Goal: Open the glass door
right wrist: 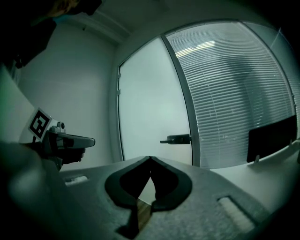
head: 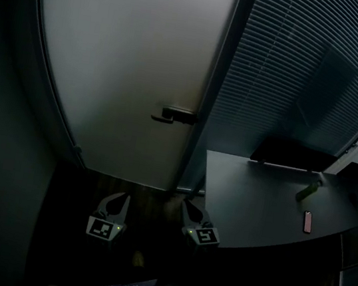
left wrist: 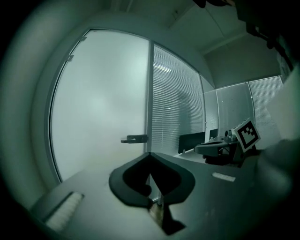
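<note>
With fingers point(right wrist: 119, 190) pressed together, empty, on left gripper point(head: 121, 198) and right gripper point(head: 187, 206), the dark lever handle point(head: 175, 114) of the frosted glass door point(head: 124, 63), at twelve o'clock, is best pressed down from above.

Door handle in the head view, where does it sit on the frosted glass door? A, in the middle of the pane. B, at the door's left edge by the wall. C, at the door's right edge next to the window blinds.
C: the door handle sits at the right edge of the glass door, on the side nearest the blinds.
</note>
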